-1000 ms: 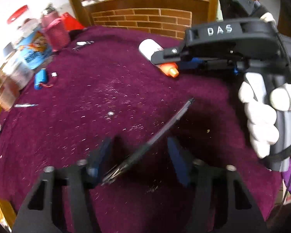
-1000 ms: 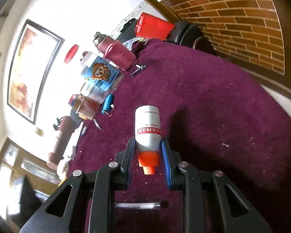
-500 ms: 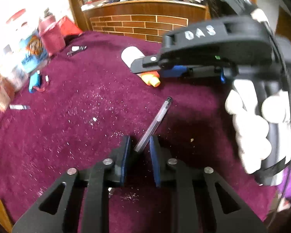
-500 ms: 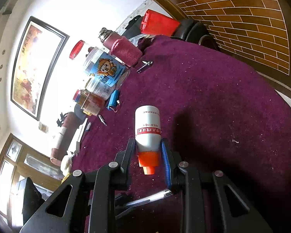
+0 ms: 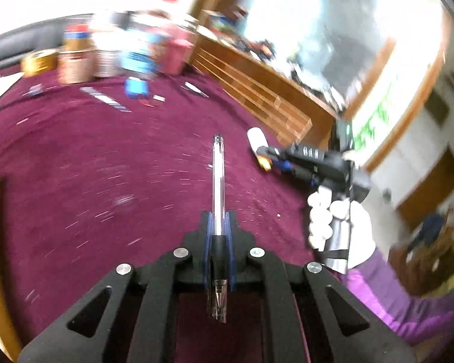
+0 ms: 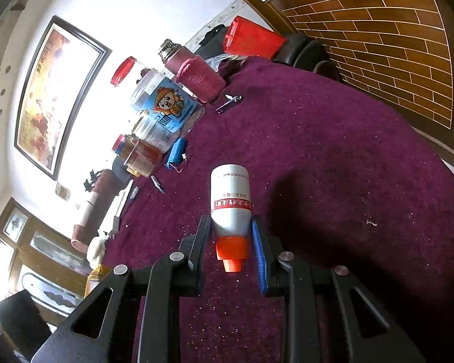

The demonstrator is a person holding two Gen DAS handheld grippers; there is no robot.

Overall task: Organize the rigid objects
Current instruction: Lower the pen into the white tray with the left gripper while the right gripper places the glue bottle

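My left gripper [image 5: 218, 220] is shut on a clear pen [image 5: 218, 181] with a black grip. The pen points straight ahead, lifted above the purple tablecloth [image 5: 106, 175]. My right gripper [image 6: 230, 227] is shut on a white glue bottle [image 6: 230, 199] with an orange cap, held above the cloth [image 6: 333, 151]. The right gripper and its bottle [image 5: 257, 139] also show at the right of the left wrist view, held by a white-gloved hand [image 5: 327, 217].
At the cloth's far edge stand a clear jar with a cartoon label [image 6: 163, 106], a pink-sleeved bottle [image 6: 193, 72], small jars [image 6: 136, 154] and a blue battery pack [image 6: 175, 152]. Nail clippers [image 6: 228, 103] and small tools [image 6: 157, 183] lie nearby. A brick-pattern cabinet [image 6: 393, 39] borders the table.
My left gripper closed on the pen, lifted it off the cloth and swung left; that view is motion-blurred. The right gripper keeps holding the glue bottle, almost still.
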